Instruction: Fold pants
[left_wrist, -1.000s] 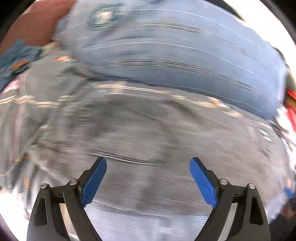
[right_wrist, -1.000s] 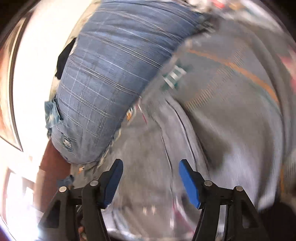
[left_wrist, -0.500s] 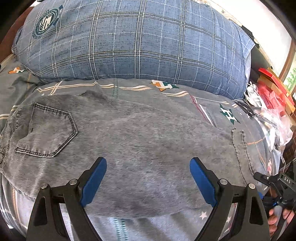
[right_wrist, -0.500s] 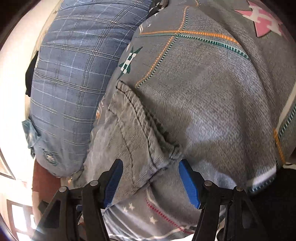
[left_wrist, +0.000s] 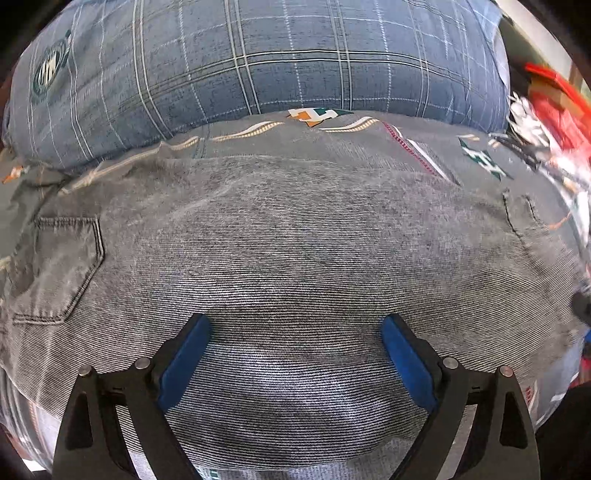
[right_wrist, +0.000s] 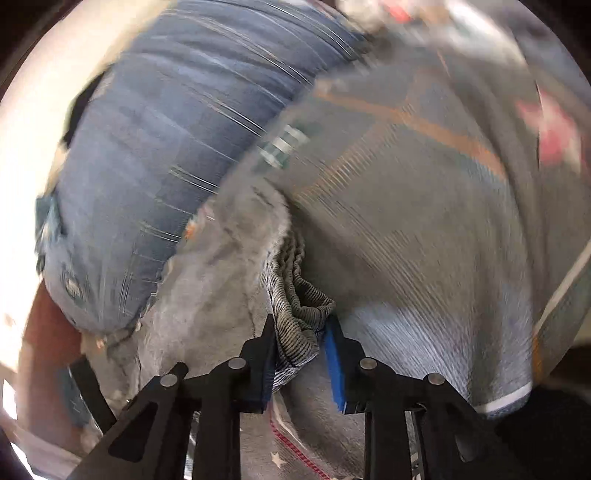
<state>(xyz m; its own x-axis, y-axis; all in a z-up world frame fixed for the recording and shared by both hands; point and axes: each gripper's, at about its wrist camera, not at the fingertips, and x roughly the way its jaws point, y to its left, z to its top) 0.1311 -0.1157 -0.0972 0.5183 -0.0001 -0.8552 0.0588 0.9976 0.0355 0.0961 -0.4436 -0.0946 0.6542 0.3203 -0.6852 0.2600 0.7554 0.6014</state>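
My left gripper (left_wrist: 295, 354) stood wide open, its blue pads (left_wrist: 184, 362) spread apart just above the grey denim pants (left_wrist: 295, 251), gripping nothing. The pants lay stretched flat across the bed's grey patterned bedspread (left_wrist: 369, 144), a back pocket (left_wrist: 59, 269) showing at the left, with the blue plaid pillow (left_wrist: 258, 55) lying just beyond them. Red packages (left_wrist: 554, 99) sat off to the right, blurred.

My right gripper (right_wrist: 299, 354) was closed down on a bunched fold of the pants (right_wrist: 295, 306), the cloth pinched between its pads (right_wrist: 334, 369) and rucked into ridges. That view was smeared by motion, so I could not tell which part of the pants I had. The pillow (right_wrist: 155, 147) lay to the left there, the bedspread (right_wrist: 424, 221) to the right.
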